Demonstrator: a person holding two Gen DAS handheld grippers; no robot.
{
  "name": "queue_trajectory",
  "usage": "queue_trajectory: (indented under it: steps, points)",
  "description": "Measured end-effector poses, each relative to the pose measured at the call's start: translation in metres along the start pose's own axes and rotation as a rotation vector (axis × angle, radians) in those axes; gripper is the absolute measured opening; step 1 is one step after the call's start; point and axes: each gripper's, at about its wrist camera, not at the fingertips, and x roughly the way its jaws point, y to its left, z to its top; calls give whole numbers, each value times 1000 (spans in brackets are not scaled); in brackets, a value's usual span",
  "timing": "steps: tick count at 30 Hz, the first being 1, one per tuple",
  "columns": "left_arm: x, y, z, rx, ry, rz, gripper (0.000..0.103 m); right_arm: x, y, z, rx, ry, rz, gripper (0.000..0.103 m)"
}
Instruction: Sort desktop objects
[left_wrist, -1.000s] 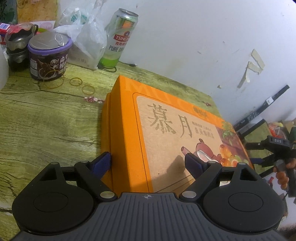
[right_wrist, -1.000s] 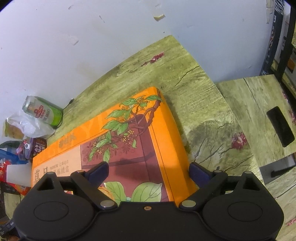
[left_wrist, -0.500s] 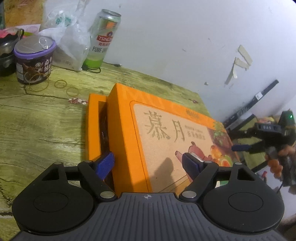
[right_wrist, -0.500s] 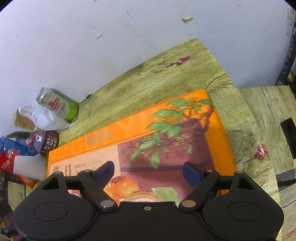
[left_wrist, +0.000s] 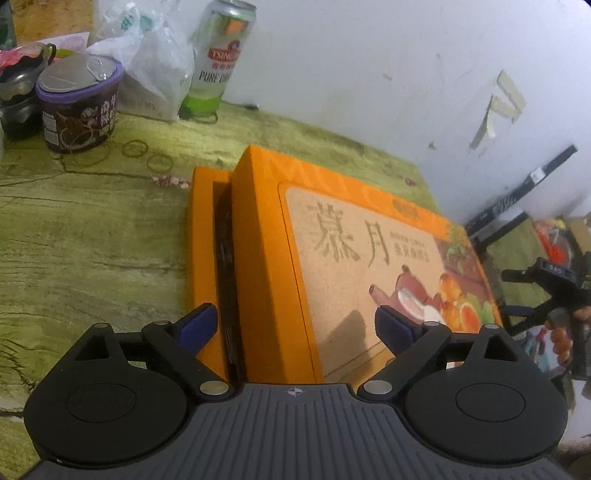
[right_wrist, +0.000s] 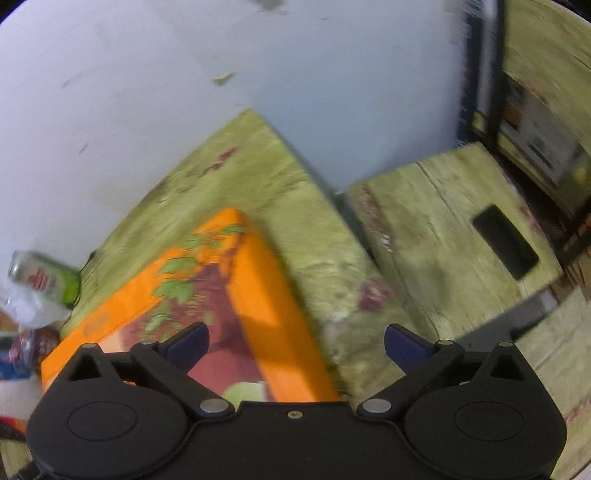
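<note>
Both jaws just opened wide, gripping nothing. Sleeve (left_wrist: 269, 258) half off tray (left_wrist: 203, 258) between left gripper (left_wrist: 295, 326) jaws; risk: sleeve edge snagged, tray dragged.

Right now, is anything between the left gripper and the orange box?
Nothing visible. The left gripper hangs open right over the near end of the orange box, whose lid sits shifted off its base. The rubber bands and purple tub lie off to the side.

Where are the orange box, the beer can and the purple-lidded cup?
Orange box (left_wrist: 369, 258), left wrist view, printed top panel.
Beer can (left_wrist: 218, 66), left wrist view, label.
Purple-lidded cup (left_wrist: 79, 110), left wrist view, dark side wall.
</note>
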Motion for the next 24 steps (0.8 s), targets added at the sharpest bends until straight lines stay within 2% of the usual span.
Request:
queue_trajectory:
  steps: [4, 7, 9, 13, 18, 24]
  points:
    - [3, -5, 4, 4, 20, 11, 96, -6, -8, -7, 27, -19, -8, 102]
    - [7, -6, 8, -19, 31, 0, 99, -6, -12, -9, 19, -11, 74, 102]
    - [9, -7, 11, -32, 35, 0, 99, 0, -14, -7, -3, 12, 91, 102]
    - [14, -11, 14, -30, 48, 23, 99, 16, -13, -2, -31, 54, 124, 103]
    - [18, -19, 14, -3, 67, 60, 99, 24, -7, 0, -97, 50, 225, 103]
    - [23, -24, 13, 4, 89, 85, 99, 47, -12, 6, -164, 117, 256, 103]
